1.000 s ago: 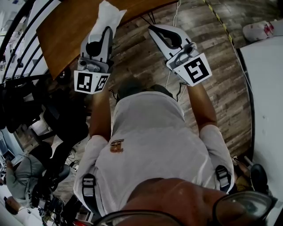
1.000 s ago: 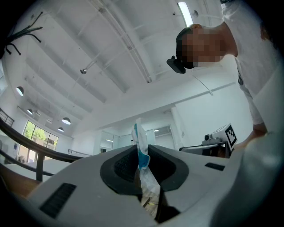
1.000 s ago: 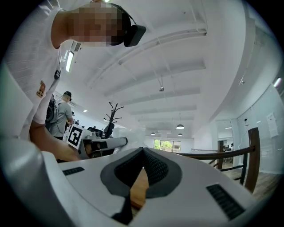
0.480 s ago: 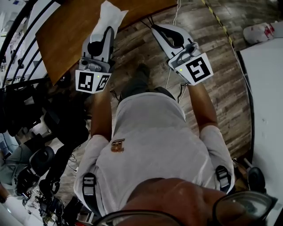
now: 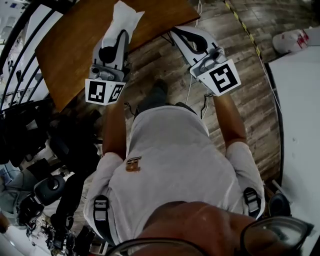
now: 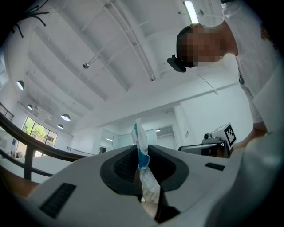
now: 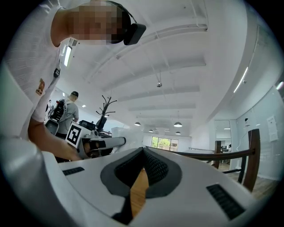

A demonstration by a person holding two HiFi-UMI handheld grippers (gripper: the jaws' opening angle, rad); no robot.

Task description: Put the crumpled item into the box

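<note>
Over wooden tabletop [image 5: 70, 45] edge, left gripper [image 5: 119, 34] jaws pinch crumpled item [image 5: 123, 16], prob. light, soft & squashy, so mid-wad grip OK; right gripper [image 5: 184, 36] jaws closed, empty.

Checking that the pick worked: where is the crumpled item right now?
The crumpled item is pinched in the left gripper, at the head view's upper left. It sticks out past the jaws, over the wooden table.
</note>
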